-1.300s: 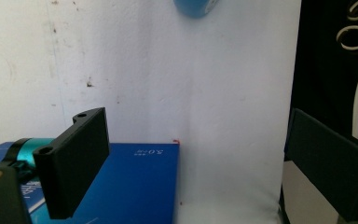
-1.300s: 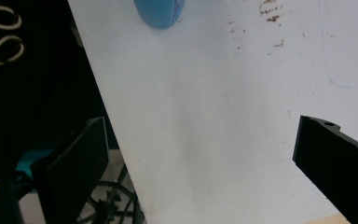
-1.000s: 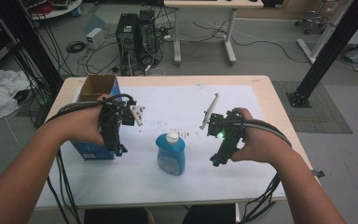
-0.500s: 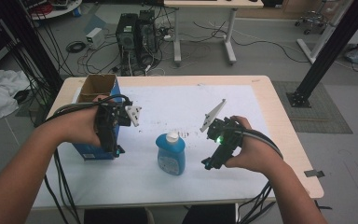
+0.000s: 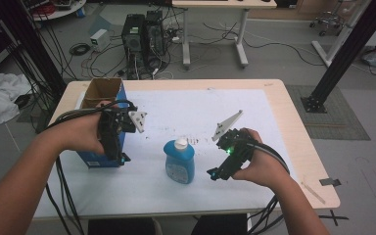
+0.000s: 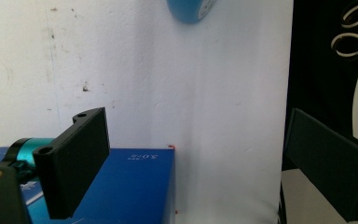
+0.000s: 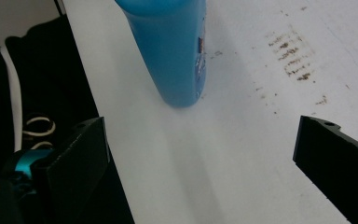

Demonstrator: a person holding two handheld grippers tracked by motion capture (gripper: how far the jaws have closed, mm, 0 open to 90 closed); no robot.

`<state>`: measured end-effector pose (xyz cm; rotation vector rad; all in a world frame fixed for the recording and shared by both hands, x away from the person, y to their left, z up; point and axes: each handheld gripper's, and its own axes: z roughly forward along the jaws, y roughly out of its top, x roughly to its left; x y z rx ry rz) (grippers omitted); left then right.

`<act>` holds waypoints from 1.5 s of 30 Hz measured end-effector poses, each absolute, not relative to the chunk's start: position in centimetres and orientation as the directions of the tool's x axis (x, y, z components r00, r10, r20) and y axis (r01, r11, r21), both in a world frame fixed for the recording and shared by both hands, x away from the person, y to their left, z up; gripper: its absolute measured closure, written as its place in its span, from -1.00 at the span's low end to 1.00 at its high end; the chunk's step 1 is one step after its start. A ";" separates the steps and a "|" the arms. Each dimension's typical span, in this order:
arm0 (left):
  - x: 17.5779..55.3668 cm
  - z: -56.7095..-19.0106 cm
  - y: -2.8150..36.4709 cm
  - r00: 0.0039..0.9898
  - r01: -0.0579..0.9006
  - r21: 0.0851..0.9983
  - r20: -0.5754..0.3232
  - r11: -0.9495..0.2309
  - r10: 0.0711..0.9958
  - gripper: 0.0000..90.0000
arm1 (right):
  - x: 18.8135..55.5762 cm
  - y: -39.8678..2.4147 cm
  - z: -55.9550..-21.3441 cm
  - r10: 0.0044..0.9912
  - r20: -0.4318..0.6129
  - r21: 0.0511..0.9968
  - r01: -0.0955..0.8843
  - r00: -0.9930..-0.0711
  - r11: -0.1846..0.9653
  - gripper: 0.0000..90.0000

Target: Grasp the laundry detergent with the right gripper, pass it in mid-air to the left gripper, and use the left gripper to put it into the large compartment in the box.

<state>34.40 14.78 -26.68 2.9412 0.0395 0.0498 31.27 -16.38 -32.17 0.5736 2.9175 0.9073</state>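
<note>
blue bottle (image 5: 179,161) between spread grippers, cap plain from above

Blue plastic bottle with a white cap (image 5: 179,160) stands upright on the white sheet covering the worktop (image 5: 191,115), near the front-centre. Label on its front face, text too small to read. In the right gripper view its lower body (image 7: 170,49) rests flat on the sheet, nothing touching it. Blue cardboard box (image 5: 99,128) with open brown flaps sits upright at the sheet's left edge, well left of the bottle, apart from it. Its blue face (image 6: 130,184) carries white print.
</note>
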 end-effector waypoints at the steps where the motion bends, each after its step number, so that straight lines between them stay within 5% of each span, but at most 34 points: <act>1: 34.4 -26.7 14.8 0.999 0.021 0.199 0.031 -0.980 0.028 -0.85 | 31.2 -16.4 -32.3 0.357 0.076 0.561 0.336 -0.931 0.756 -0.94; 45: 33.9 -27.0 14.9 1.000 0.010 0.211 0.020 -0.977 0.014 -0.85 | 32.2 -13.5 -38.2 0.240 0.208 0.698 0.316 -0.948 0.642 -0.94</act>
